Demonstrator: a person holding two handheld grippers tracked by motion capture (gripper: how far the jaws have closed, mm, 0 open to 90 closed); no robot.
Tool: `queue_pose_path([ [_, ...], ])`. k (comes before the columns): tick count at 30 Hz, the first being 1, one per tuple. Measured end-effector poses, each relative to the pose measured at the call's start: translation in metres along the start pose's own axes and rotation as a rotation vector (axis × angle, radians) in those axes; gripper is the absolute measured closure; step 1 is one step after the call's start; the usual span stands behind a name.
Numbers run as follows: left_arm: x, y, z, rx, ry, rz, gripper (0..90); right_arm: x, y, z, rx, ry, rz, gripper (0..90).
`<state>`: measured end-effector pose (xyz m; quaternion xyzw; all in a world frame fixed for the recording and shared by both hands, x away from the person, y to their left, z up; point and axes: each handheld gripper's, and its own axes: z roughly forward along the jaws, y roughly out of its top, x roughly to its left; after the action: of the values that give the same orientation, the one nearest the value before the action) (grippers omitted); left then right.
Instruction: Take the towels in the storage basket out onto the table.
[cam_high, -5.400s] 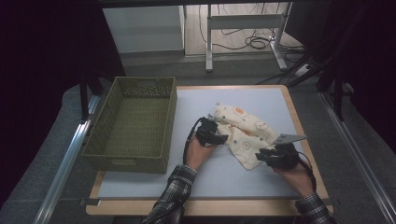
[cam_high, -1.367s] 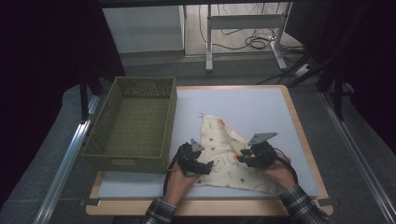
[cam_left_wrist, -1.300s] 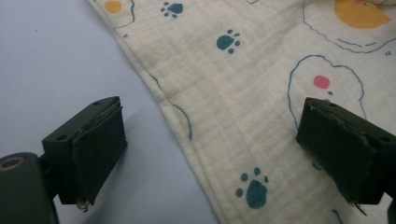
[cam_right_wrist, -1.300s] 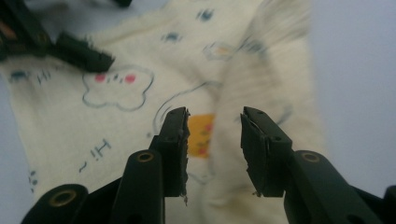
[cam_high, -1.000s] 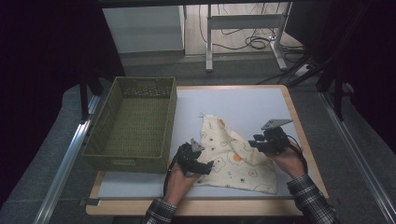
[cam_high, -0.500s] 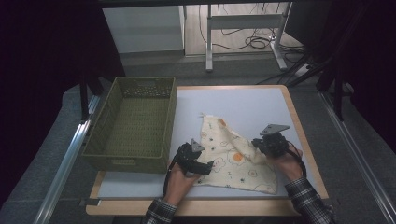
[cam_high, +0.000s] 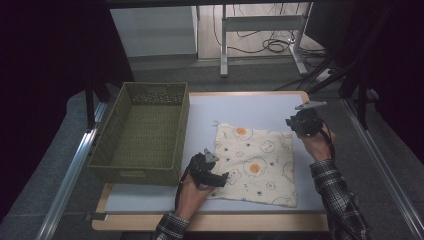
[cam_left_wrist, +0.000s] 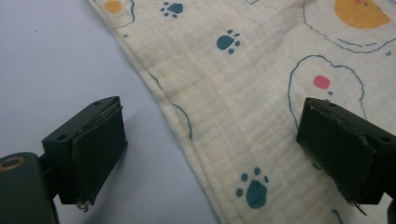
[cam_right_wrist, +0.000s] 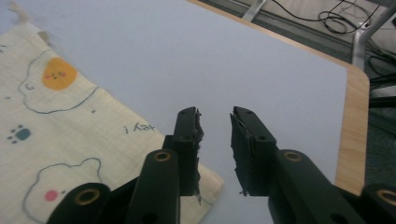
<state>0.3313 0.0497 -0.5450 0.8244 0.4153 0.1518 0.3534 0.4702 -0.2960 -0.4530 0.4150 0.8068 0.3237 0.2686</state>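
A cream cloth (cam_high: 255, 162) printed with fried eggs and blue paws lies spread flat as a square on the pale blue table (cam_high: 250, 107). My left gripper (cam_high: 219, 177) rests at the cloth's near left edge. Seen in the left gripper view, the left gripper (cam_left_wrist: 210, 154) is wide open and straddles that edge, one jaw over bare table and the other over the cloth (cam_left_wrist: 243, 93). My right gripper (cam_high: 296, 123) hovers at the cloth's far right corner. The right gripper view shows the right gripper (cam_right_wrist: 215, 116) with jaws a little apart and nothing between them, the cloth's corner (cam_right_wrist: 70, 126) just below.
A green woven basket (cam_high: 182, 131) stands at the table's left, close to the left hand. The wooden table rim (cam_right_wrist: 355, 121) runs just right of the right gripper. Bare table lies beyond the cloth toward the far edge.
The right gripper carried the cloth's right corner away to the far right, pulling the cloth flat and square, then let it go. The left gripper stayed at the near left edge.
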Motion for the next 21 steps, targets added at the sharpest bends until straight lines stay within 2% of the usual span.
queue_pose_path([
  [4,0.001,0.0,0.0,0.002,-0.004,-0.003,7.8,0.001,-0.011,-0.011,-0.002,0.041,0.001,65.2],
  [7,0.001,0.004,0.0,0.008,-0.008,-0.031,8.1,0.002,-0.018,-0.016,-0.004,0.07,0.014,61.8],
  [10,0.007,0.018,-0.001,-0.022,-0.01,-0.054,13.5,0.001,-0.034,-0.016,0.01,0.109,0.04,60.6],
  [13,0.013,0.032,0.004,-0.025,0.005,-0.05,17.6,-0.003,-0.045,-0.011,0.025,0.136,0.082,60.5],
  [15,0.018,0.041,0.009,-0.027,0.014,-0.062,21.2,-0.007,-0.052,-0.008,0.028,0.159,0.113,60.5],
  [19,0.031,0.057,0.021,-0.023,0.033,-0.099,28.8,-0.012,-0.061,-0.005,0.028,0.17,0.148,60.5],
  [21,0.034,0.061,0.024,-0.022,0.039,-0.101,33.1,-0.015,-0.063,-0.005,0.019,0.17,0.161,61.1],
])
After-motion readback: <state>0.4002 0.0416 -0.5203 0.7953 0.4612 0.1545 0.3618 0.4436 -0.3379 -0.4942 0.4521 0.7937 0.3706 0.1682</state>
